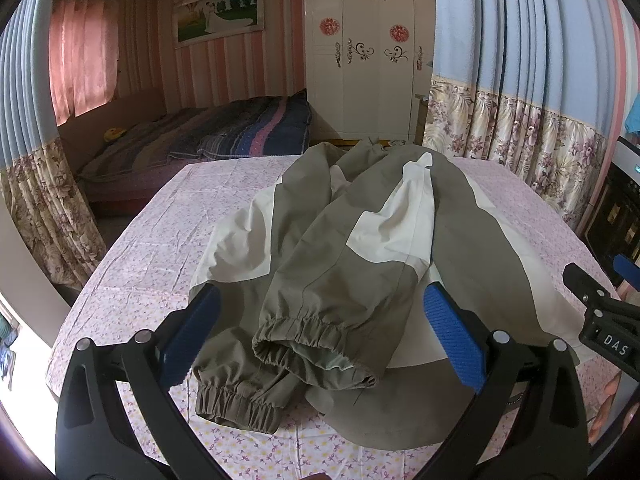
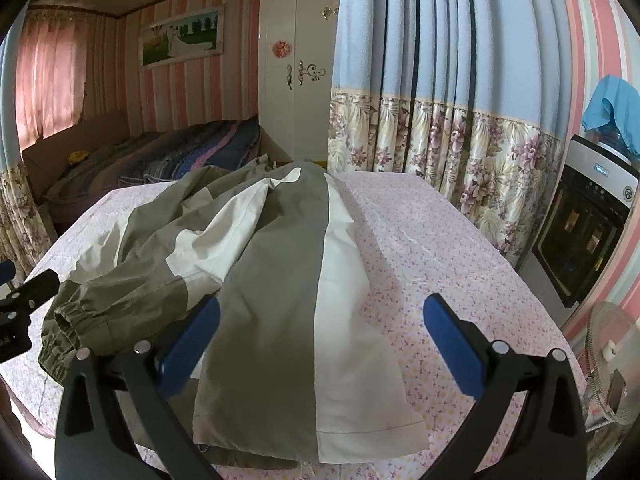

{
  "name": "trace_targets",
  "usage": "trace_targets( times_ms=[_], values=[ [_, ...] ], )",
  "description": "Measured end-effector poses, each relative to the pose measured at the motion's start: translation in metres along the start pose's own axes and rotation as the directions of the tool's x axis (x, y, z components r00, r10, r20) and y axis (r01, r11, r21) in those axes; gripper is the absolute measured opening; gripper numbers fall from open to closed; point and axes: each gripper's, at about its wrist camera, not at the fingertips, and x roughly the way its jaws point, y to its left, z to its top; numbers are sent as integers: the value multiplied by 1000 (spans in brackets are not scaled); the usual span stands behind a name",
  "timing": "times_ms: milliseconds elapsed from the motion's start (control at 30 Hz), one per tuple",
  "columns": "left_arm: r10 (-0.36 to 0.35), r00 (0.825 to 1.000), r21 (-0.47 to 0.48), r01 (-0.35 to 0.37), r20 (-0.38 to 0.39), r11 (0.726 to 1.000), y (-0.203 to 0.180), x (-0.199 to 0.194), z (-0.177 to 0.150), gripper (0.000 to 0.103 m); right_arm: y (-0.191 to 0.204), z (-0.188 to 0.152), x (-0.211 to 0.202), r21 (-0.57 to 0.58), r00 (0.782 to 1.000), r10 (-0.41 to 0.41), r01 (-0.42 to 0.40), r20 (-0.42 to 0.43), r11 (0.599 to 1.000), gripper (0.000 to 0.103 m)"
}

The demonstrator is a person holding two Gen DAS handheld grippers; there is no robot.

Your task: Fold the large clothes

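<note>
- I am holding my left gripper (image 1: pixel 320 332) with its jaws spread wide and gripping nothing, hovering over the two elastic cuffs (image 1: pixel 276 364) at the jacket's near left side.
- The sleeves (image 1: pixel 340 264) are lying crossed over the body, running from 12 o'clock down to 6 o'clock, so I judge the arms are already folded in.
- The jacket (image 2: pixel 276 280), olive with cream panels, is lying lengthwise on the table (image 2: pixel 440 248), collar far, hem near me.
- I am holding my right gripper (image 2: pixel 320 336) released too, straddling the hem's right part; a low approach here would let it pinch the edge.
- Next, I judge, both grippers are needed at the hem to lift it toward the collar.
- At 3 o'clock the cloth is lying bare.
</note>
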Motion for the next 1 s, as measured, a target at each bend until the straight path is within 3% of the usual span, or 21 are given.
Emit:
trace_targets(
  times_ms=[1000],
  values=[
    [2,1000,-1,-2,-4,1000,-1,1,1,100,4,1,4,-14,1000,4,-5,-15,1000,101]
  ],
)
